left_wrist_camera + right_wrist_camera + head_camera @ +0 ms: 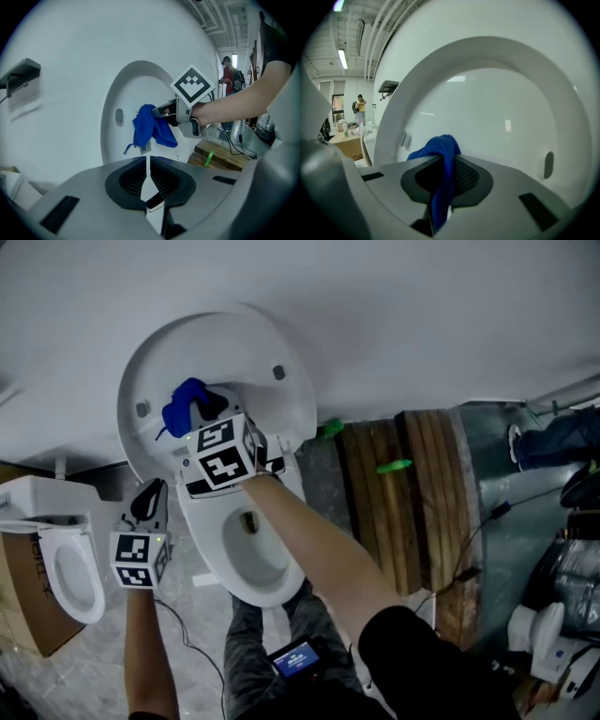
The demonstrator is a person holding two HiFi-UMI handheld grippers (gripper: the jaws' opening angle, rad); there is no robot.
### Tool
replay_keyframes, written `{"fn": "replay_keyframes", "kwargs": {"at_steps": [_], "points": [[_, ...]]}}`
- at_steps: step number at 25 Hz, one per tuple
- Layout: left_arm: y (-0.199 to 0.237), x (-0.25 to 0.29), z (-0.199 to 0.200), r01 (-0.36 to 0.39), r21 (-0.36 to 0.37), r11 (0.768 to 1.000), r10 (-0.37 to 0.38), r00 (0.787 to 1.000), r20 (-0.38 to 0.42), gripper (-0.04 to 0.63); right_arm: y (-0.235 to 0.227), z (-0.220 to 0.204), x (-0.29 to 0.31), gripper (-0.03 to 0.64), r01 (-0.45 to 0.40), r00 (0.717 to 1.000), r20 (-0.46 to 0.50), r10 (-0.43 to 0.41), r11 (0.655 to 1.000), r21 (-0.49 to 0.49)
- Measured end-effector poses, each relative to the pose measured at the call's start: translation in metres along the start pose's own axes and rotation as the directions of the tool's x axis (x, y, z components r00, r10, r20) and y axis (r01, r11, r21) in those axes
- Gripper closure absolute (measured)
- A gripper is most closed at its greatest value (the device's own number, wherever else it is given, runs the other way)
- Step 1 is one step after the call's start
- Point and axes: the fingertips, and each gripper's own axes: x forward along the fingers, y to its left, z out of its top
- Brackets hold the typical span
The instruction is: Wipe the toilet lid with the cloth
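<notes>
right gripper (pixel 212 403): jaws clamped on the blue cloth (pixel 182 407). Its own view shows the fabric pinched between the pads, with a bunch poking out past the tips and a tail hanging down through the gap.

cloth: up at the inner face of the toilet lid (pixel 234 338), left of its middle. In the left gripper view it droops in folds right in front of the white surface (I can't tell how hard it's actually pressed on).

toilet lid: flipped up and leaning back against the white wall (pixel 422 306), with its underside facing out. Small grey bumpers (pixel 278 372) sit near the rim on both sides.

left gripper (pixel 150 495): jaws together with nothing between them. It hangs off to the left of the bowl (pixel 202 540), below the lid's lower-left edge and clear of the toilet, pointing toward the lid.

bowl: open, right under the person's right forearm.

off to the left: a second toilet (pixel 70 573) sits beside a cardboard box (pixel 26 601), well apart from the action.

off to the right: wooden planks (pixel 412 512) lie on the floor, one green thing (pixel 394 466) lies on them, and another (pixel 328 429) sits by the lid's right edge.
</notes>
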Motion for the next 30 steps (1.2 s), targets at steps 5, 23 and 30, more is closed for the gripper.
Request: {"fn": "replay_keyframes", "kwargs": {"at_steps": [5,23,30], "points": [[-0.01,0.019,0.026,-0.004,0.023,1.0,0.004,1.0,0.0,0.581,-0.047,0.014,-0.018,0.571,0.037,0.999,0.039,-0.038,0.999,0.026],[-0.026,0.059,0.003,-0.014,0.01,1.0,0.015,0.999,-0.047,0.581,-0.04,-0.083,0.002,0.571,-0.003,0.995,-0.097,0.005,1.0,0.015],[-0.005,0.04,0.019,-0.037,0.023,0.999,0.037,0.999,-0.025,0.581,-0.018,-0.057,0.007,0.571,-0.025,0.995,-0.101,0.024,1.0,-0.003]]}}
